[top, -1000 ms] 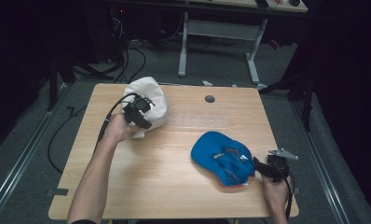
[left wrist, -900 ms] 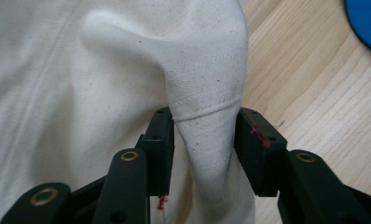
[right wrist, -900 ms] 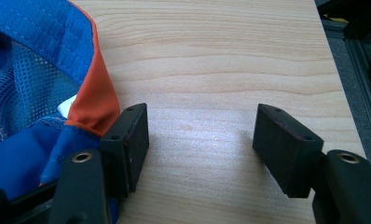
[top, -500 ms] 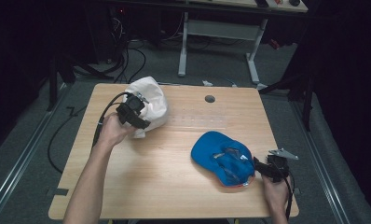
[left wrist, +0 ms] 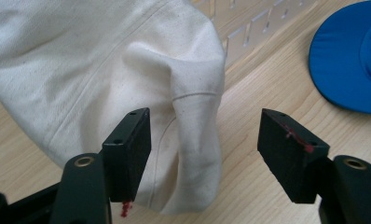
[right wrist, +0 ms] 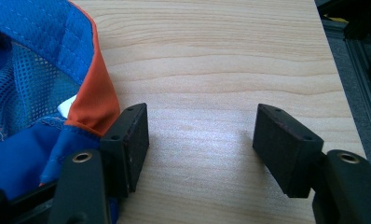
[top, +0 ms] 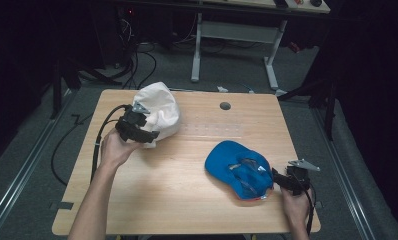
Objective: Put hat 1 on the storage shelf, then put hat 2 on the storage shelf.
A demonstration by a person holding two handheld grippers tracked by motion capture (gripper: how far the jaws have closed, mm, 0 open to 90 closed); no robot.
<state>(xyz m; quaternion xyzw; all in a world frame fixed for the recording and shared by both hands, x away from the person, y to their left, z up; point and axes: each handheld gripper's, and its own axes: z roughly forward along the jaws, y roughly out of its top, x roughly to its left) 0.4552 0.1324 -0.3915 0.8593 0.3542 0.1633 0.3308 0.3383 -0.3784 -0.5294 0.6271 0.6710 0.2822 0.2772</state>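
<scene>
Far left of the bench (top: pixel 187 200): left tool (top: pixel 146 131) sits at the near edge of the cream cap (top: pixel 159 110), held low and pointing across the bench toward the cap. Jaws have just been opening. In the left gripper view they stand fairly wide, a fold of the cream cap (left wrist: pixel 104 70) lying in the gap beside the left pad; pads (left wrist: pixel 134 140) do not press on the cloth. Whether the left pad brushes the fold cannot be told. The cap is crumpled, resting on the bench at its far left corner, seams and a crease visible. The black cable trails from the tool off the left edge.

Middle: bare light wood, a round cable hole (top: pixel 225 106) near the far edge, a faint strip of pale squares (left wrist: pixel 242 28) just beyond the cream cap.

Right: blue cap (top: pixel 239 167) lies on the bench near the front right, mesh lining and an orange inner band (right wrist: pixel 92 100) showing. Right tool (top: pixel 279 179) is just beside its right edge. In the right gripper view the jaws stand wide, bare wood between them; the blue cap's (right wrist: pixel 34 70) edge lies against the outside of the left jaw, not between the pads.

Beyond the bench: dark floor, cables, white legs of another table (top: pixel 237 35).
</scene>
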